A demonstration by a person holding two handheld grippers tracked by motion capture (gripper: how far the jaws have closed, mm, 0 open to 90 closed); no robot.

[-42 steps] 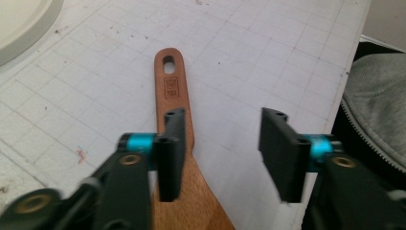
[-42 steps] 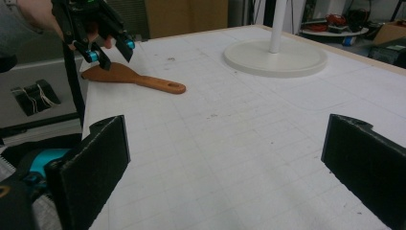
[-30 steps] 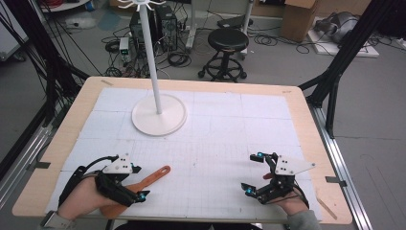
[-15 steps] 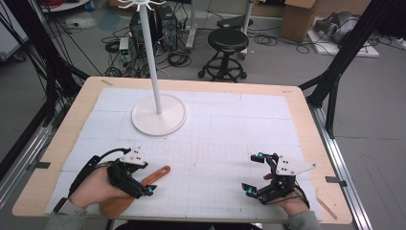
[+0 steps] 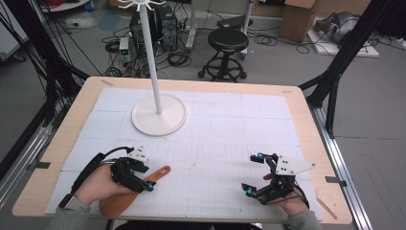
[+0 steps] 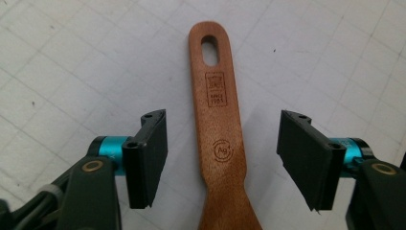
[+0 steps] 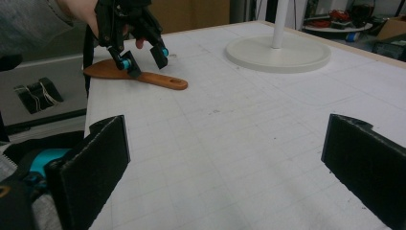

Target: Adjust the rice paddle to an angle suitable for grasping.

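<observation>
Stamps on spatula [image 6: 218,129] handle between left tool [image 6: 222,160] pads, unreadable from above.

Open white mat [image 5: 225,143] between the left gripper [image 5: 139,179] and the right gripper [image 5: 254,175], bare across the middle and far right. Blocking the far left: the round stand base [image 5: 159,115] with its upright pole [image 5: 150,57]. Lying flat at the near left edge under the left gripper: the wooden spatula [image 6: 218,124], with a gap on each side to the jaws.
</observation>
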